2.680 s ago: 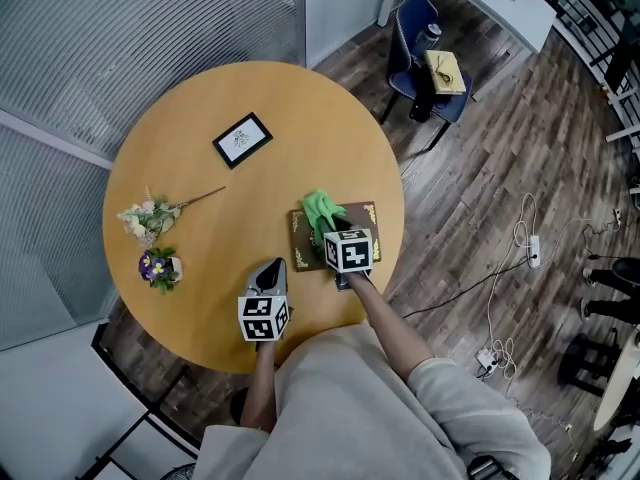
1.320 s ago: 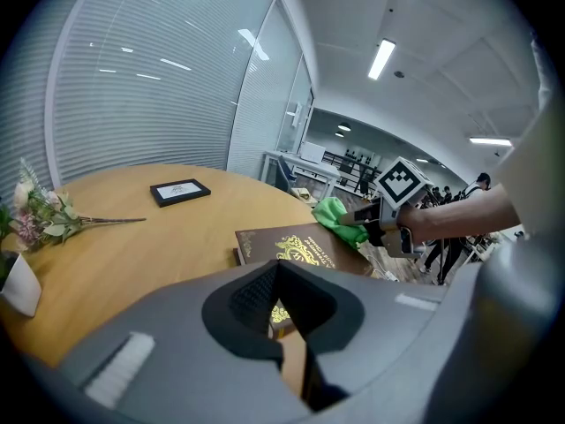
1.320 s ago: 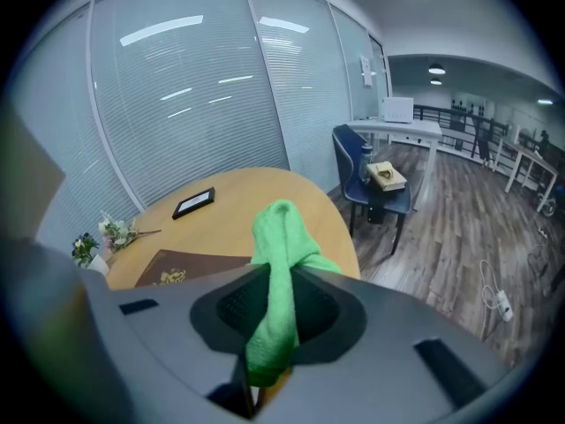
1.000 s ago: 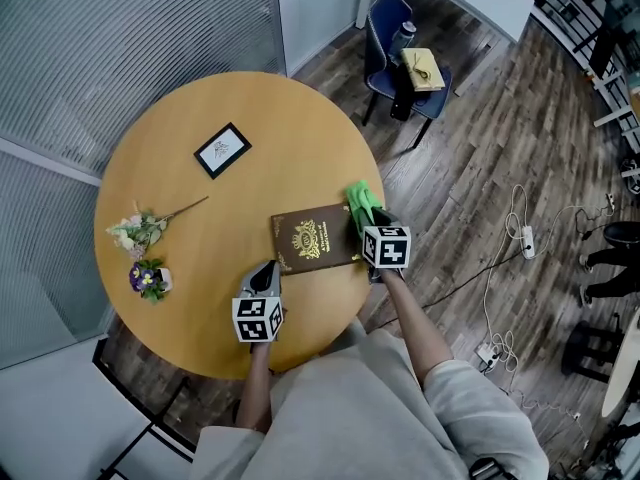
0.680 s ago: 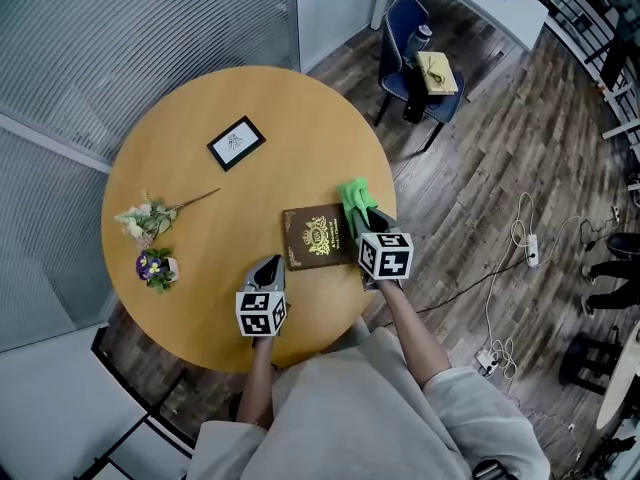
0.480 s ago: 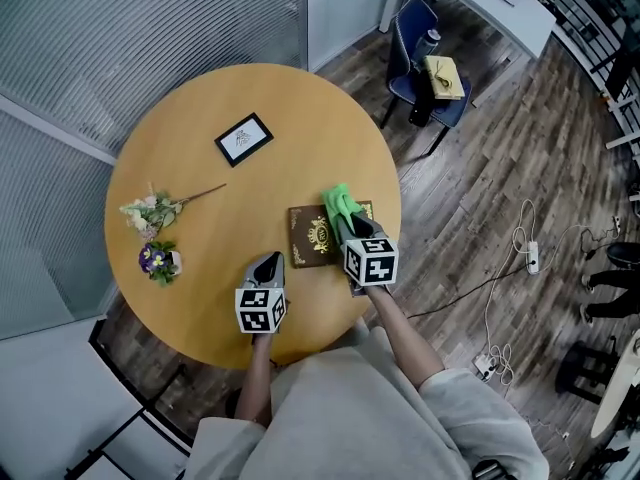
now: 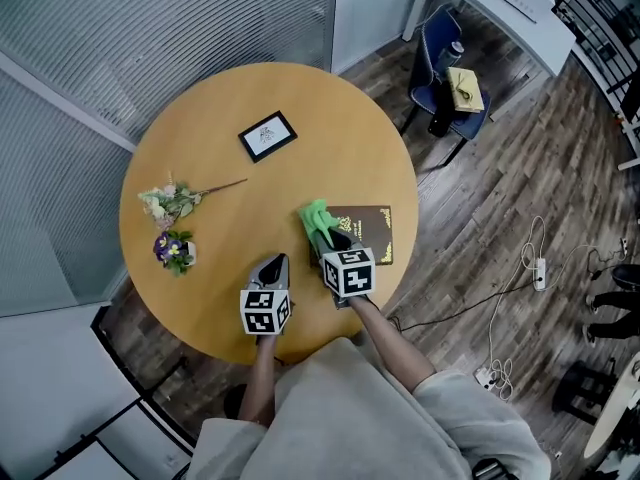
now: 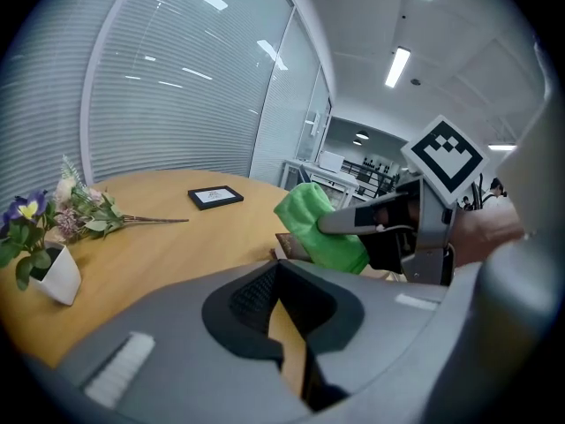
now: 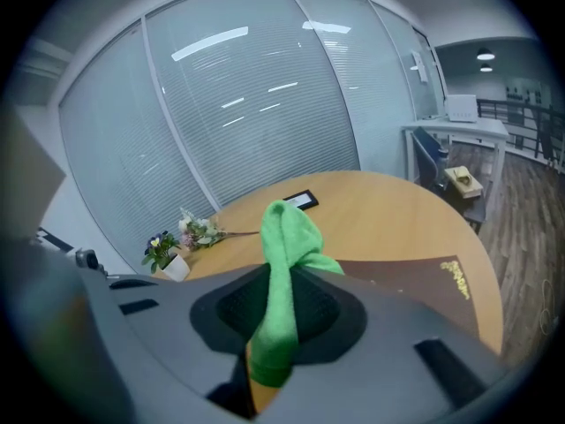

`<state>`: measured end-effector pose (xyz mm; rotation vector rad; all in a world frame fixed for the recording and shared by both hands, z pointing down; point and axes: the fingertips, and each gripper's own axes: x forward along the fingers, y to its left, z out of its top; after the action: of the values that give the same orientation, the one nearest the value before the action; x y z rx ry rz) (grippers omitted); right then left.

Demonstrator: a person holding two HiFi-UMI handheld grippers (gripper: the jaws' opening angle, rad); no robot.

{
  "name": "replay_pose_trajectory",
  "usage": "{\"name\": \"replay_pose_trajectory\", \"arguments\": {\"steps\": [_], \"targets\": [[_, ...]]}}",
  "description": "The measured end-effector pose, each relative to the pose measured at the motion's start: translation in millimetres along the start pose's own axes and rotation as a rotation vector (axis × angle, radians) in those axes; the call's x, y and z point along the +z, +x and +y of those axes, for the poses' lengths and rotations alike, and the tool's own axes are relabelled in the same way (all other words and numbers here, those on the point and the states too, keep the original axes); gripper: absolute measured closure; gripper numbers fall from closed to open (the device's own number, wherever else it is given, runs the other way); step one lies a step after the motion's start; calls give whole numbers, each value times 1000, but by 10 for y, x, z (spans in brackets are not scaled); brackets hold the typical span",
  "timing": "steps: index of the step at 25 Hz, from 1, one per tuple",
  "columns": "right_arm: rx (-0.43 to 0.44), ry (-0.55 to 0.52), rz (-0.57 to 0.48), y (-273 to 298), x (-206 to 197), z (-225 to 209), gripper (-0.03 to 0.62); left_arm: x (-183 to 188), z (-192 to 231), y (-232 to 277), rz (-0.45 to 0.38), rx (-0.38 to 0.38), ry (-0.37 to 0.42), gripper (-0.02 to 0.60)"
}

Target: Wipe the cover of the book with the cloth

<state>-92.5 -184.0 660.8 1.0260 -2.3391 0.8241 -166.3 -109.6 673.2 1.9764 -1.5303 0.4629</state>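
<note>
A dark brown book (image 7: 368, 230) with gold ornament lies flat near the round table's right edge; its cover (image 9: 415, 288) fills the lower right of the right gripper view. My right gripper (image 7: 330, 238) is shut on a bright green cloth (image 7: 317, 218), which rests at the book's left end. The same cloth (image 9: 284, 263) hangs between the jaws in the right gripper view and shows as a green wad (image 8: 320, 228) in the left gripper view. My left gripper (image 7: 272, 266) sits shut and empty on the table to the left of the book.
The round wooden table (image 7: 240, 98) carries a black picture frame (image 7: 268, 136) at the back, a dried flower sprig (image 7: 172, 200) and a small potted pansy (image 7: 174, 251) at the left. A blue chair (image 7: 448, 68) with a bag stands beyond the table on the wooden floor.
The right gripper has dragged the green cloth leftward across the book, from its right edge to its left end. The left gripper has stayed put.
</note>
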Motion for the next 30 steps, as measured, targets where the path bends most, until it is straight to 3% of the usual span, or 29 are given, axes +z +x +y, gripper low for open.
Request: {"name": "replay_pose_trajectory", "arguments": {"steps": [12, 30], "targets": [[-23, 52, 106, 320, -474, -36, 523, -152, 192, -135, 17, 33, -26, 575], [-63, 65, 99, 162, -506, -417, 522, -127, -40, 55, 35, -23, 3, 575]]}}
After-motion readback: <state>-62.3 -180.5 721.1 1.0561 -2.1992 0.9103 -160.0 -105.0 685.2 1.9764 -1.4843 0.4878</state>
